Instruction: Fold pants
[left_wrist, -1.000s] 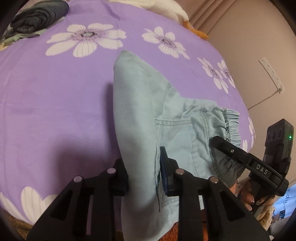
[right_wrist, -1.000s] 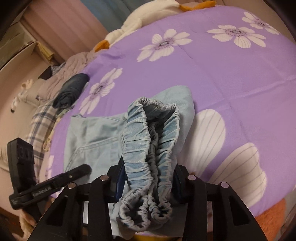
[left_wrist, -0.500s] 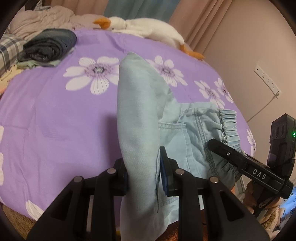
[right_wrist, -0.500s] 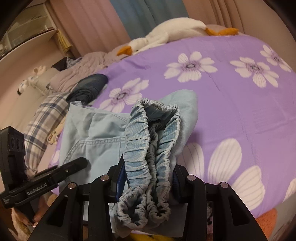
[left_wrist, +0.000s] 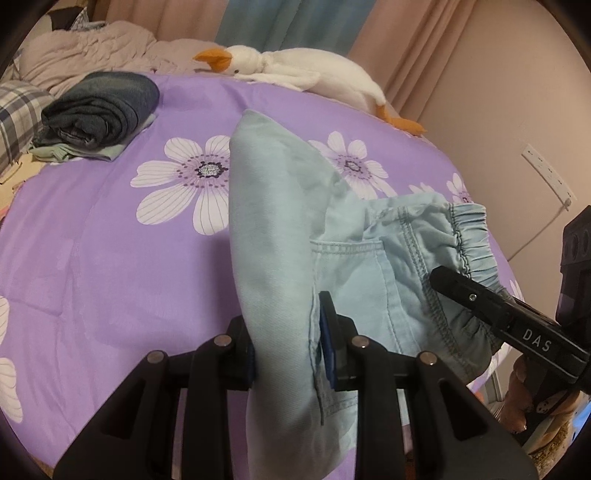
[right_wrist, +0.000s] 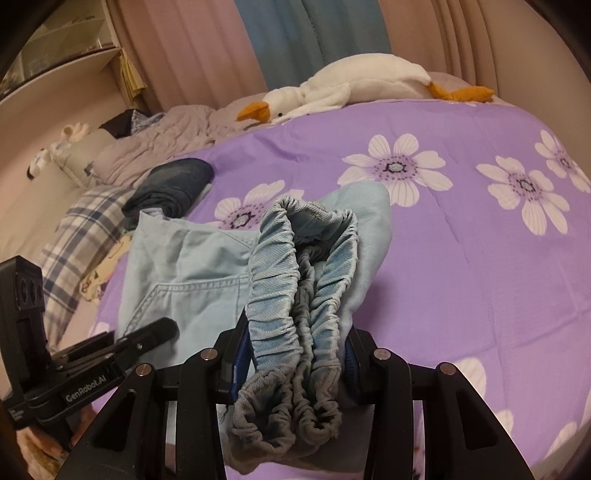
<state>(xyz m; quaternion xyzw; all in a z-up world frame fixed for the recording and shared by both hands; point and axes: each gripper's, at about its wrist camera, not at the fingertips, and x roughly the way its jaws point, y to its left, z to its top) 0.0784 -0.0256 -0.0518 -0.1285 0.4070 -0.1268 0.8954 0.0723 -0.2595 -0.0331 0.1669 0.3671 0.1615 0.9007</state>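
Light blue pants (left_wrist: 280, 229) hang between my two grippers above the purple flowered bedspread (left_wrist: 110, 266). My left gripper (left_wrist: 288, 347) is shut on a folded edge of the pants near the back pocket. My right gripper (right_wrist: 291, 358) is shut on the bunched elastic waistband (right_wrist: 303, 280). The right gripper also shows in the left wrist view (left_wrist: 509, 317) at the right, and the left gripper shows in the right wrist view (right_wrist: 110, 350) at the lower left. The far end of the pants (left_wrist: 255, 125) stands up off the bed.
A stack of folded dark clothes (left_wrist: 99, 110) lies at the back left of the bed. A white plush goose (left_wrist: 295, 74) lies along the far edge by the curtains. A plaid pillow (right_wrist: 77, 240) and a rumpled grey blanket (right_wrist: 159, 144) sit at the left. A wall (left_wrist: 517, 92) stands at the right.
Both grippers have risen with the pants, lifting them off the bedspread. The views have tilted up, so the goose and the curtains now show.
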